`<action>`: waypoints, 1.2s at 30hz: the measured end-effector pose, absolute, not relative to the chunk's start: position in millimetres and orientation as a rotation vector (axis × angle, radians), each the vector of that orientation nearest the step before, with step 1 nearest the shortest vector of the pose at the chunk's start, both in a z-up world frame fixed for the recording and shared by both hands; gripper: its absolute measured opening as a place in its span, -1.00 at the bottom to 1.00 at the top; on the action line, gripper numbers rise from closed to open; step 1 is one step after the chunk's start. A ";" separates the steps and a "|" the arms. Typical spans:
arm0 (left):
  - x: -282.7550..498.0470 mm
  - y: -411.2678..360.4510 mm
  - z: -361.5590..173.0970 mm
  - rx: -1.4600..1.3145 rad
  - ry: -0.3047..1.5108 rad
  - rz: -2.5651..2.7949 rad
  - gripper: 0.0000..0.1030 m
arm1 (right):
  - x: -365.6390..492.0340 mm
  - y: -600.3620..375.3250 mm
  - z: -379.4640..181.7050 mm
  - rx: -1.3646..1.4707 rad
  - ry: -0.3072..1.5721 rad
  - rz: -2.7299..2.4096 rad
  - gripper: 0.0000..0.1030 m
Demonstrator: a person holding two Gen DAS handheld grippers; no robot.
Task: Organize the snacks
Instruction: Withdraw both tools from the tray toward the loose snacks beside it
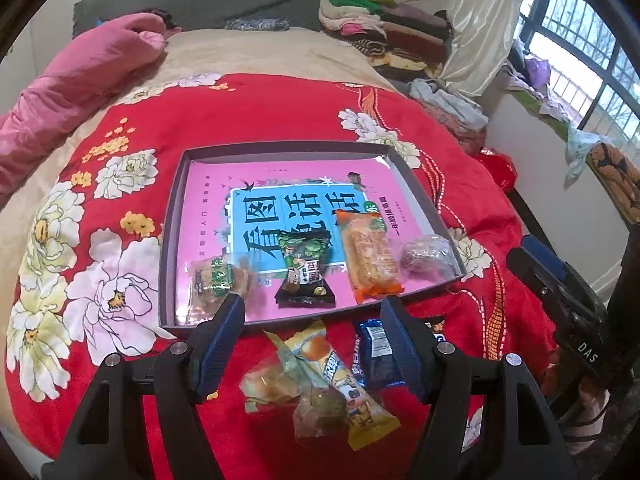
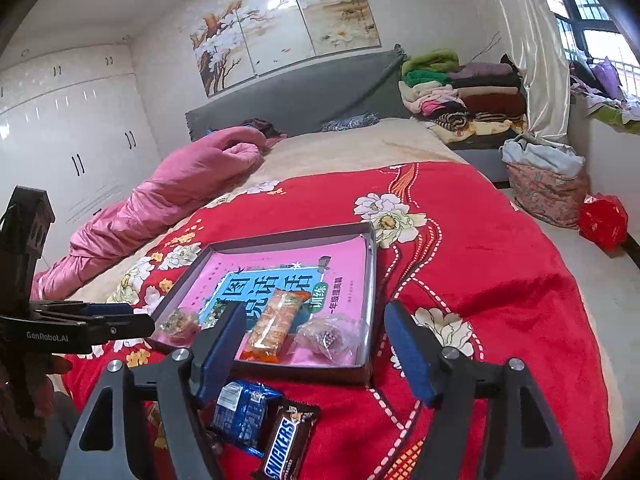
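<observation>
A shallow grey box (image 1: 172, 216) (image 2: 370, 280) with a pink book inside lies on the red bed cover. In it sit a clear cake pack (image 1: 218, 278), a black-green pack (image 1: 306, 272), an orange bar (image 1: 370, 256) (image 2: 276, 322) and a clear wrapped ball (image 1: 428, 256) (image 2: 330, 336). Loose on the cover in front are a yellow pack (image 1: 340, 376), clear wrapped sweets (image 1: 320, 410), a blue pack (image 1: 376, 356) (image 2: 240, 414) and a Snickers bar (image 2: 288, 442). My left gripper (image 1: 314, 308) is open and empty above the loose snacks. My right gripper (image 2: 316, 316) is open and empty near the box's front edge.
A pink quilt (image 2: 168, 192) lies along the left of the bed. Folded clothes (image 2: 460, 92) are stacked by the headboard. A cloth bag (image 2: 548, 192) and a red bag (image 2: 604, 220) stand on the floor to the right, under the window.
</observation>
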State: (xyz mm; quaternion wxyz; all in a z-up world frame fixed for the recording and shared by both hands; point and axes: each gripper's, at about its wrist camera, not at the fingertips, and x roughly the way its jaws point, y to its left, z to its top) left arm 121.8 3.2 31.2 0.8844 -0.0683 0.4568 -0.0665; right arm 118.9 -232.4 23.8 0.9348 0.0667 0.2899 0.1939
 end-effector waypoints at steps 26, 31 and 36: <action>92.7 -1.5 38.2 -0.134 0.944 -0.157 0.56 | 90.6 -230.3 20.2 0.137 0.659 0.370 0.53; 86.6 -0.1 39.4 -0.134 0.939 -0.155 0.57 | 86.6 -229.2 22.6 0.133 0.656 0.367 0.54; 81.6 1.5 38.6 -0.133 0.943 -0.153 0.57 | 81.7 -230.5 23.8 0.132 0.662 0.361 0.54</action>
